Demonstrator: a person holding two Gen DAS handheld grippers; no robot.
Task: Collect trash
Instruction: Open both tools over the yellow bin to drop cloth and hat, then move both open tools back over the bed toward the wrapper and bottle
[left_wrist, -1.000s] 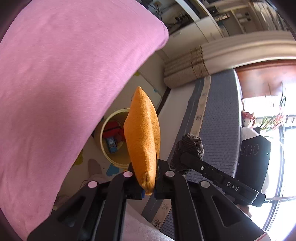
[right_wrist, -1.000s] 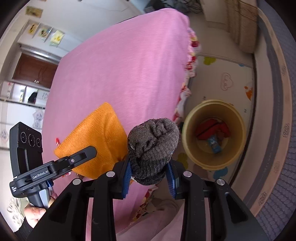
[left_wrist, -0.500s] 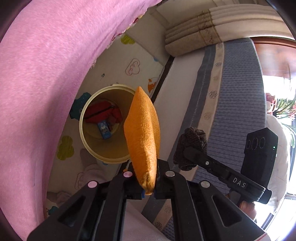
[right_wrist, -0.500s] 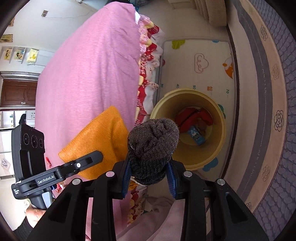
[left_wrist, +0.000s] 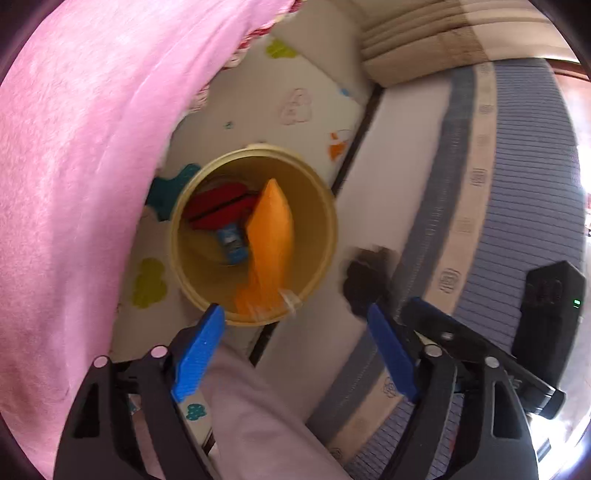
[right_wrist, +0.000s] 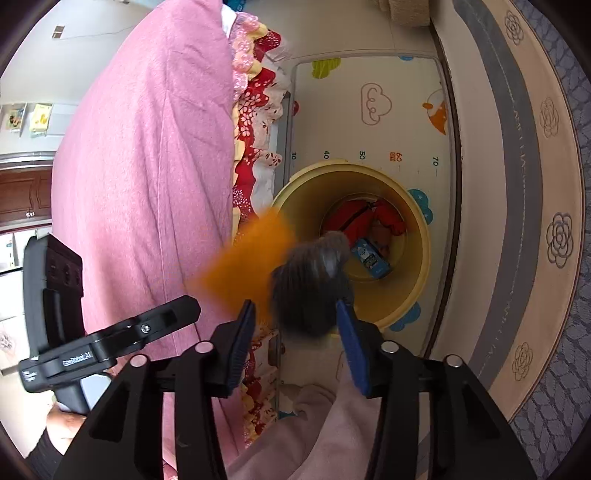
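Only in the left wrist view is the orange cloth seen inside the round yellow bin, clear of the opening left gripper. In the right wrist view, the dark knitted bundle, blurred, is seen between the opening right gripper pads, hiding the bin's near rim. A red item and a blue packet lie at the bin's bottom; a pink blanket fills the frame's left.

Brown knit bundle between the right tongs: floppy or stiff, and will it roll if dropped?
The brown knit bundle is probably soft: it looks like balled fabric bulging between the opening right tongs. Likely light for its bulk, as is usual for knitwear. Its lumpy shape suggests it would flop into the yellow bin rather than roll.
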